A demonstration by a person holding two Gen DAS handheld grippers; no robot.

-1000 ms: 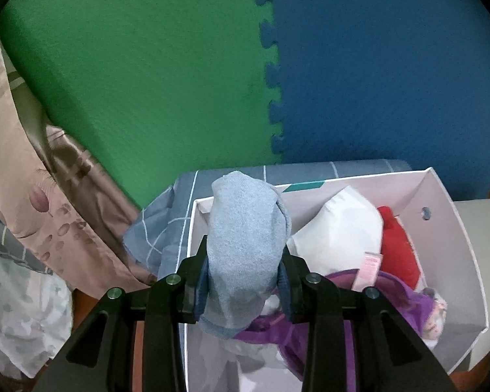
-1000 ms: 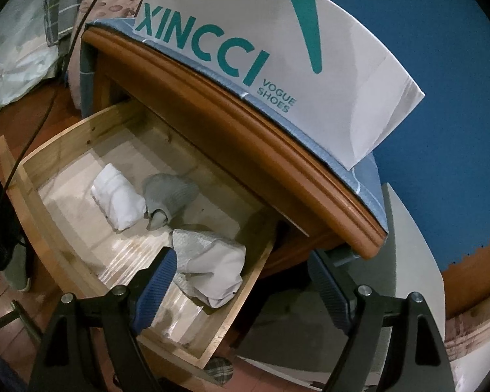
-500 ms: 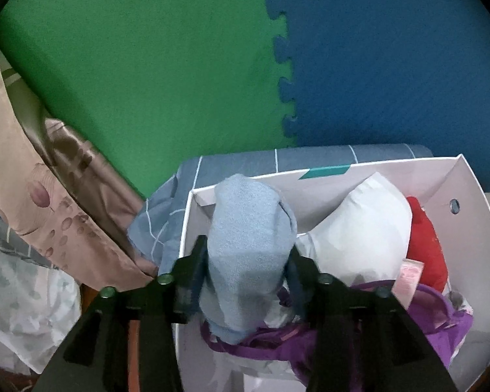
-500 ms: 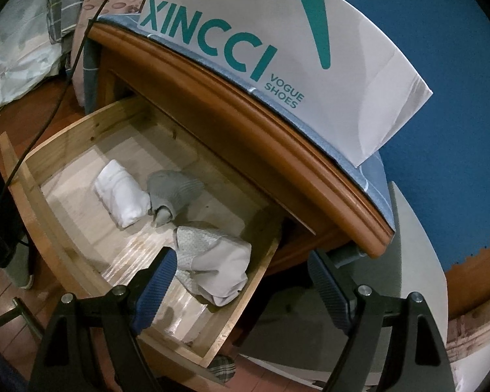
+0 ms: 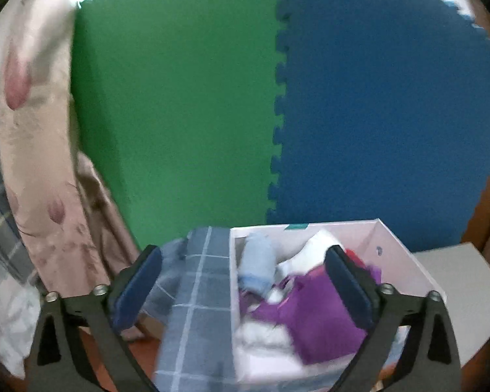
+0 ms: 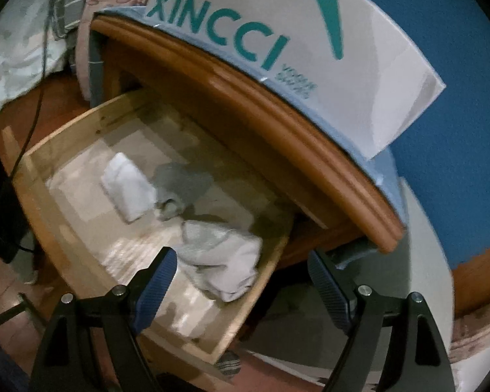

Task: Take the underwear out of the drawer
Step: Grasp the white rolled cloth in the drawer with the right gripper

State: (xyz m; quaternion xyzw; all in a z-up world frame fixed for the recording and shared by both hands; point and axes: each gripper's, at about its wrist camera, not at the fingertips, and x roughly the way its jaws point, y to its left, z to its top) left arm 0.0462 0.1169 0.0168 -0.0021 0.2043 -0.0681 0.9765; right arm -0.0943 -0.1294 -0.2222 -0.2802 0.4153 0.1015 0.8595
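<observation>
since a second ago the left gripper [image 5: 243, 281] has let go of the light blue underwear [image 5: 256, 263]; its jaws have just been opening and now stand wide with nothing between them, and that piece lies inside the white box [image 5: 405, 251] beside white and purple clothes [image 5: 313, 307]. the right gripper [image 6: 241, 281] has kept still, jaws wide apart and empty, above the open wooden drawer [image 6: 32, 196], where a white folded piece [image 6: 127, 189], a grey piece [image 6: 179, 186] and a pale crumpled piece [image 6: 222, 261] lie.
</observation>
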